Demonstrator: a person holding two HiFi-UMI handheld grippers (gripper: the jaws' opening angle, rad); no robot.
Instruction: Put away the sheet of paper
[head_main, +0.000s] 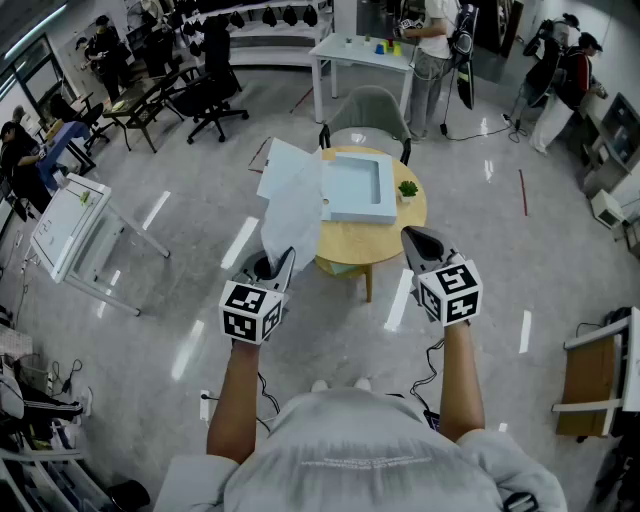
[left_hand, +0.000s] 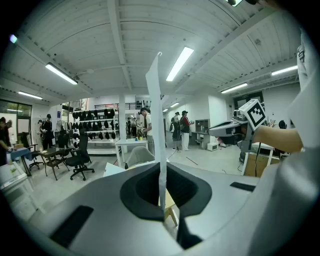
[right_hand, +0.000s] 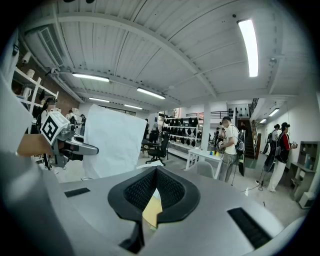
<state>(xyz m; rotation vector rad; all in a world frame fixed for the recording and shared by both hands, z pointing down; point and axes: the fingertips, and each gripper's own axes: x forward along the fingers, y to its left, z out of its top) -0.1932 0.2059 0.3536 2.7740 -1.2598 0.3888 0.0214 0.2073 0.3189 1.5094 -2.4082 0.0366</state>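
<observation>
Just ahead of the right tongs (head_main: 408, 233) stands a round table (head_main: 372, 247), with a plant (head_main: 408, 189) near its right edge and a grey chair (head_main: 368, 108) at its far side. Well left of the left tongs (head_main: 289, 254) a whiteboard (head_main: 62, 222) leans tilted. Far beyond both are an office chair (head_main: 208, 92) and a white table (head_main: 352, 50).

left gripper (head_main: 284, 260) clamped shut, right gripper (head_main: 416, 237) closed, both forearms (head_main: 233, 400) outstretched
</observation>
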